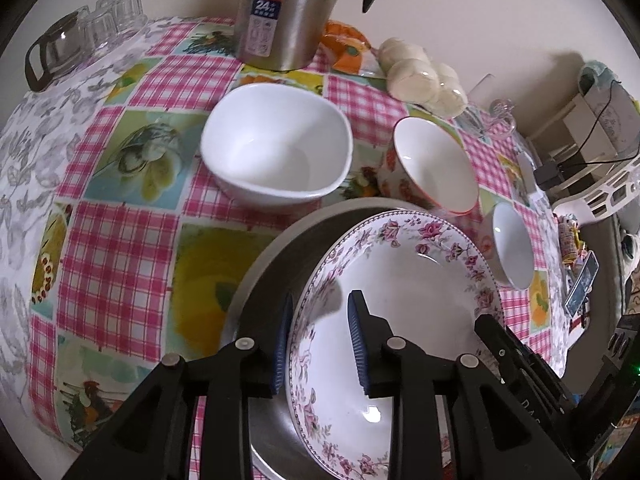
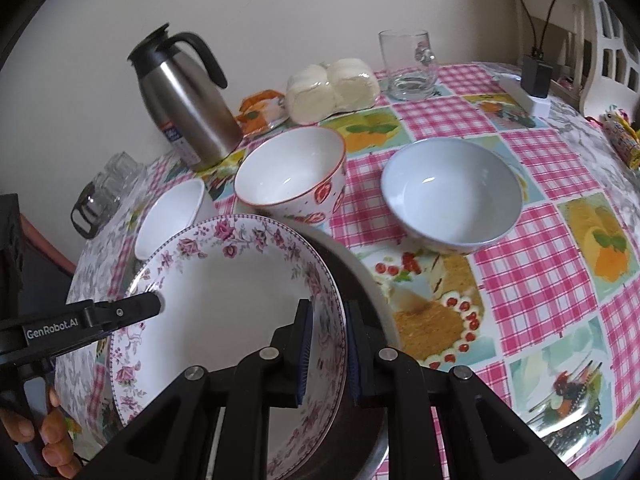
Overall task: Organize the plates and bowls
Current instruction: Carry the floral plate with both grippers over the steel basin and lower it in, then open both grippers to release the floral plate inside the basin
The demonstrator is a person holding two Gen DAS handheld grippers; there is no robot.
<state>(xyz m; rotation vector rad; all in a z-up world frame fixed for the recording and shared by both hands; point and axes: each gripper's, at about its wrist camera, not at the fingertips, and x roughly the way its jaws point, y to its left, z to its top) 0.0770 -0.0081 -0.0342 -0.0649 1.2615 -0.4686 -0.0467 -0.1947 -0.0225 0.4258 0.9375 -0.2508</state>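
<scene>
The floral plate [image 2: 224, 280] sits tilted over a grey metal plate [image 1: 264, 280] on the checked tablecloth [image 2: 540, 280], near its front edge. The right gripper [image 2: 326, 354] is clamped on the floral plate's near rim, one pad inside and one outside. The left gripper [image 1: 320, 344] straddles the opposite rim with its pads apart: a clear gap shows between the inner pad and the porcelain, so I judge that side as released, not bearing load.

Three bowls remain unstacked behind: a white square bowl [image 1: 276, 152], a red-patterned bowl [image 2: 292, 176] and a pale blue bowl [image 2: 452, 192].

Risks, as I judge them:
- The plate now hangs on one rim grip only. If the right pads let go while it is tilted, it may drop onto the metal plate and chip or slide off-centre.
- The left fingers are close beside the rim; withdrawing them carelessly could snag and drag the plate.
- The red-patterned bowl is just beyond the metal plate; a sideways shove could knock it.
</scene>
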